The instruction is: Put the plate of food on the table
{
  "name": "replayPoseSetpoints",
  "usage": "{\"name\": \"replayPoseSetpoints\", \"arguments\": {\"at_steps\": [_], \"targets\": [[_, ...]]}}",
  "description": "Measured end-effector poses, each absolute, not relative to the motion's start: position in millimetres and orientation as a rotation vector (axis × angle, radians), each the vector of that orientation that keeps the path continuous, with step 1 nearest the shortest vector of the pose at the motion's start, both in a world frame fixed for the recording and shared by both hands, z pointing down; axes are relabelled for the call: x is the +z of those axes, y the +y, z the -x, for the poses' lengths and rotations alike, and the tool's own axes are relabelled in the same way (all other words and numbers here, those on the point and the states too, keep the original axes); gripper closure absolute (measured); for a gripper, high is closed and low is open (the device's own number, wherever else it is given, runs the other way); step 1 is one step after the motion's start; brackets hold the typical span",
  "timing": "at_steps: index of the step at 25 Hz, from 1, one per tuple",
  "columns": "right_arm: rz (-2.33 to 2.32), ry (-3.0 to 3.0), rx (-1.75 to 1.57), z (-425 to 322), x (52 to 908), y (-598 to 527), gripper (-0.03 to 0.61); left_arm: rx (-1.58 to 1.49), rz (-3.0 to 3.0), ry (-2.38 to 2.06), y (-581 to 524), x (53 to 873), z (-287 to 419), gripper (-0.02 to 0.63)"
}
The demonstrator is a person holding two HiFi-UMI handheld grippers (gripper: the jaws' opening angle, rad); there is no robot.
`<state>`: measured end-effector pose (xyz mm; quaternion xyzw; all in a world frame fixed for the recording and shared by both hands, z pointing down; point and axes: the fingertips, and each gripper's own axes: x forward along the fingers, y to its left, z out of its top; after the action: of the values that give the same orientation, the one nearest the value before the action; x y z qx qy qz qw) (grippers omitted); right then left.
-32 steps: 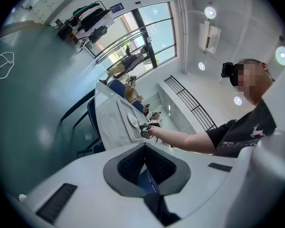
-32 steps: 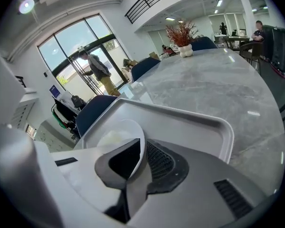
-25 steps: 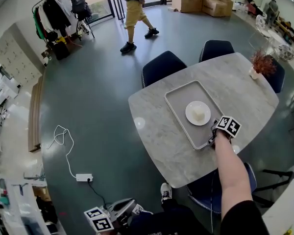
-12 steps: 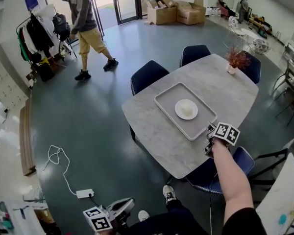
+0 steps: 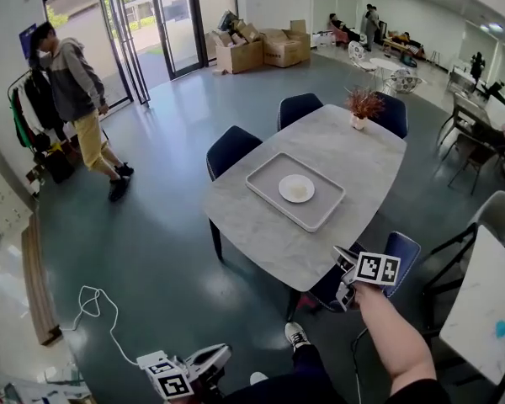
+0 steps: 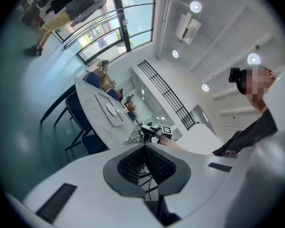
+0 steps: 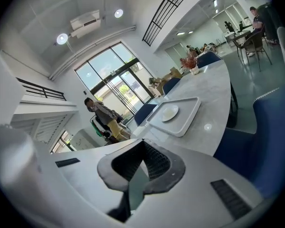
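While the plate [image 5: 296, 188] of pale food sits in the grey tray [image 5: 268, 183] on the marble table [image 5: 252, 225], both grippers are kept off it. The right gripper [image 5: 345, 268] is held just past the table's near edge, beside a blue chair [image 5: 406, 251]; its jaws are pressed together, nothing between. The left gripper [image 5: 209, 360] is held low over the floor, well apart from the table; its jaws are likewise closed and empty. Black-and-white square markers are carried on each cube. Print on the blue wall sign [image 5: 27, 36] is too small to be read.
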<state>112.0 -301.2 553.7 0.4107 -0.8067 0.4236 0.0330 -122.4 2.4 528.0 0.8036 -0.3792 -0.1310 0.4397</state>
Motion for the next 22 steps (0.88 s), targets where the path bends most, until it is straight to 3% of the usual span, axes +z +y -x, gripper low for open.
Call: {"name": "replayPoseSetpoints", "arguments": {"at_steps": [12,22], "targets": [[-0.739,-2.658,1.323,-39,551,-33,0.566,-0.211,-2.060,-0.747,47,540,82,0.607],[-0.660,-2.715,1.352,-32,539,57,0.566,-0.174,-2.096,-0.654,58,536,52,0.607]]}}
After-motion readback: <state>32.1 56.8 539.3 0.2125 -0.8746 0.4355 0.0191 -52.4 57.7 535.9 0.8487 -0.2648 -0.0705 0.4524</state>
